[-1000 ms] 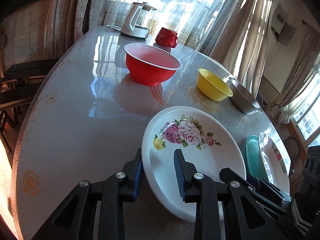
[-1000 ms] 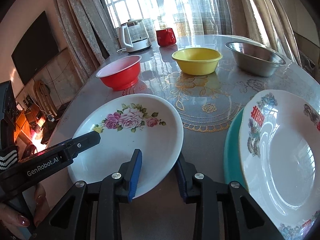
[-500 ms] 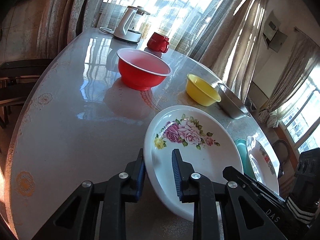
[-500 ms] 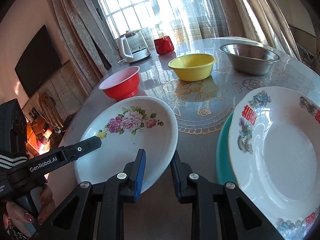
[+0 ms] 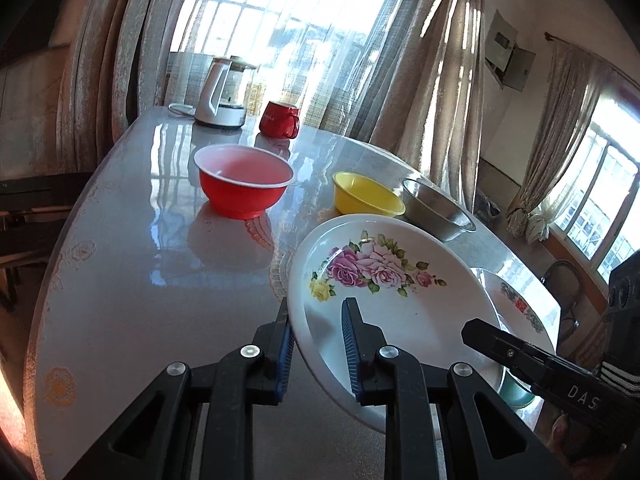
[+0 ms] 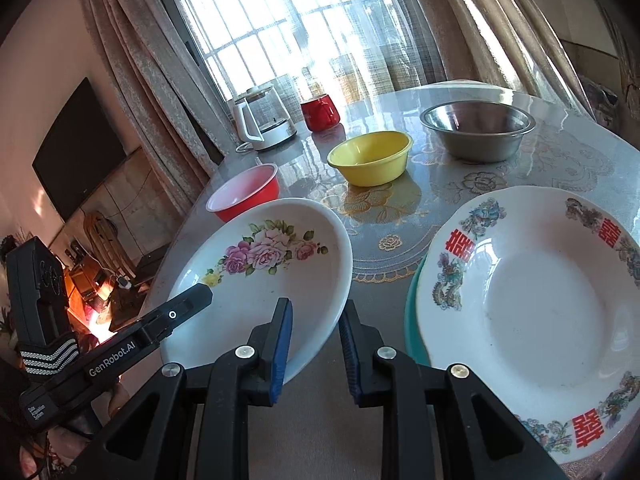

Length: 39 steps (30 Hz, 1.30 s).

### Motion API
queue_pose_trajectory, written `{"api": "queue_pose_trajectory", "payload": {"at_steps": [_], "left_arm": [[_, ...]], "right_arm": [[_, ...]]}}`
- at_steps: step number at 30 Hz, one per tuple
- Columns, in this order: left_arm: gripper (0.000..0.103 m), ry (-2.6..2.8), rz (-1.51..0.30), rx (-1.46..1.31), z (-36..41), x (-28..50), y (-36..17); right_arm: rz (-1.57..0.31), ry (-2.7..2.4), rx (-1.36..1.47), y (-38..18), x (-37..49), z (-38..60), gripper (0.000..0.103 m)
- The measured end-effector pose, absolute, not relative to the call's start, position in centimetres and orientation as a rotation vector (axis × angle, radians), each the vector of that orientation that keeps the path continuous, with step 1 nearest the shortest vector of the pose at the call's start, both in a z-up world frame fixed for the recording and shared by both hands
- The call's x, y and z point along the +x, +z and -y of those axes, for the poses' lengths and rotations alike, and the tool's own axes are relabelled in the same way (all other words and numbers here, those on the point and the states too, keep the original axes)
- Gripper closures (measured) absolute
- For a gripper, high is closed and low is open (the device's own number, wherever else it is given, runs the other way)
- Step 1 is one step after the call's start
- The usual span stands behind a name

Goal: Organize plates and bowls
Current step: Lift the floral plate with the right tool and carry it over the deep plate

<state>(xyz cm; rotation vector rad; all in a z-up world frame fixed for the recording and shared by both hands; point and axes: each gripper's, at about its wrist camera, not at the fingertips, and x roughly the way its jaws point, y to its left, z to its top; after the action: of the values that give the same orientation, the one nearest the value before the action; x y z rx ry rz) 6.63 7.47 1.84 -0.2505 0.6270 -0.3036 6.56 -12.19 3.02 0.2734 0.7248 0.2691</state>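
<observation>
Left gripper (image 5: pixel 318 344): jaws just closing, ribbed blue pads pinching left rim of glossy white rose plate (image 5: pixel 384 280), lifted and tilted over near edge of table (image 5: pixel 140 272).

Right gripper (image 6: pixel 314 344): also just closing, clamping same plate's right rim.

Behind, left to right: round red plastic bowl (image 6: pixel 244 196), yellow bowl (image 6: pixel 370 158), steel bowl (image 6: pixel 478 130).

Near right edge: deep patterned plate (image 6: pixel 540 312) stacked on teal plate (image 6: pixel 414 320).
</observation>
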Motion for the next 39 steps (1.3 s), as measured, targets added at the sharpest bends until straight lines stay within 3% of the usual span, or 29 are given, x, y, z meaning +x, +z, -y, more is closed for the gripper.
{"api": "queue_pose_trajectory", "payload": {"at_steps": [21,39], "left_arm": [[0.080,-0.462,-0.583,-0.147,2.3,5.6,4.0],[0.079,-0.511,-0.722,-0.034,9.8,6.7,2.8]], "right_arm": [[-0.658,0.102,0.349,4.6,3.2,20.8,0.079],[-0.770,-0.027,0.447,2.7,2.4,27.0,0.077]]}}
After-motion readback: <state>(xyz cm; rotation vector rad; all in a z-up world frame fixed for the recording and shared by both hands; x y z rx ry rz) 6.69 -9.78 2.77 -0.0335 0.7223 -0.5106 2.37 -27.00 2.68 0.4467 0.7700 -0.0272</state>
